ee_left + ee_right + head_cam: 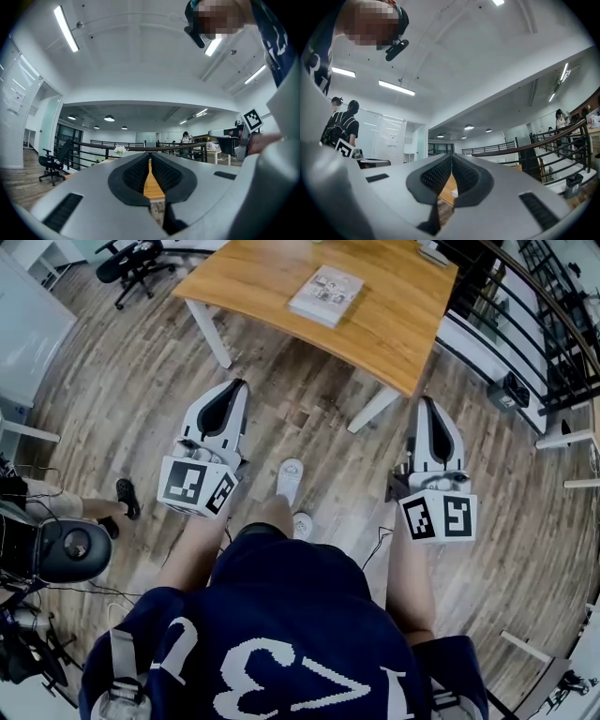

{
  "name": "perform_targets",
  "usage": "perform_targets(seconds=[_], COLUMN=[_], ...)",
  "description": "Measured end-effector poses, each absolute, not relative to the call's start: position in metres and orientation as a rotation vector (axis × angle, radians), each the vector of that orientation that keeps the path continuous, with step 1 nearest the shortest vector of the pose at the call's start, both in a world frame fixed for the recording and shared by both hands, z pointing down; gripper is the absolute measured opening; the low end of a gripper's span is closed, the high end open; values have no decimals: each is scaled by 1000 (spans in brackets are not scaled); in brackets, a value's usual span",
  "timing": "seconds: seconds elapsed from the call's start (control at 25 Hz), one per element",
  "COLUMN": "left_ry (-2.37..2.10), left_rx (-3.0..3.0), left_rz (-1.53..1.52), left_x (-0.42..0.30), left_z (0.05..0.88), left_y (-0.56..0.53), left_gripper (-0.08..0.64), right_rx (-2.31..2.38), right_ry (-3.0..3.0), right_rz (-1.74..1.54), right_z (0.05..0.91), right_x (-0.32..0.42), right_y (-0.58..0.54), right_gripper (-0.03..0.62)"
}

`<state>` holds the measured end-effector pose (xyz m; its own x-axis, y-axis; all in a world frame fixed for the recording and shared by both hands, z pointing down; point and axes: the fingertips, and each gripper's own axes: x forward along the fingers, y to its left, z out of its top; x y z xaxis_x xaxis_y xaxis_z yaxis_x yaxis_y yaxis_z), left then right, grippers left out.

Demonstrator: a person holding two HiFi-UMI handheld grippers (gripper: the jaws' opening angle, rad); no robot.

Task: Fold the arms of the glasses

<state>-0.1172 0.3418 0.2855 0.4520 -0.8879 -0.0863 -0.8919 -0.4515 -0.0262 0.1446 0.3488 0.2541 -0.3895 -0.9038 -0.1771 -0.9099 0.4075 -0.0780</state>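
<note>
The plank floor [281, 399] fills most of what I see, running under both claws and on past their tips. Ahead of the tips stands the wooden bench [394, 334], well apart from either claw and higher in the head view. By my reading the task has not begun. I find no glasses on the bench, on the floor or in any view, so I cannot say where they lie or how their arms stand. Both folds are left to do, and so is the walk up to the bench.

The person holds the claws low, one at each side of the body at about hip level, with forearms hanging and tips pointing forward toward the bench. The left claw [234, 388] angles slightly inward and its marker cube [197, 486] sits nearest the body. The pads of the left claw are pressed together at the tips, with nothing caught between them in its own view. The right claw [427, 404] points almost straight ahead and is likewise closed and empty.

The only small thing on the bench is a booklet [325, 294], lying flat beyond the left claw and far out of reach
</note>
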Motion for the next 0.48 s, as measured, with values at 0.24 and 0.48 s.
perform_targets(seconds=[0.24, 0.48], left_ry=[1602, 1596], left_rx=[-2635, -2640], left_rz=[101, 129], left_x=[-110, -106], left_z=[286, 284], left_y=[292, 224], left_gripper=[29, 29], right_rx=[-1619, -1627], right_ry=[2472, 2479], right_rz=[13, 20], right_z=[255, 251], right_x=[150, 153], right_y=[303, 241], right_gripper=[28, 28])
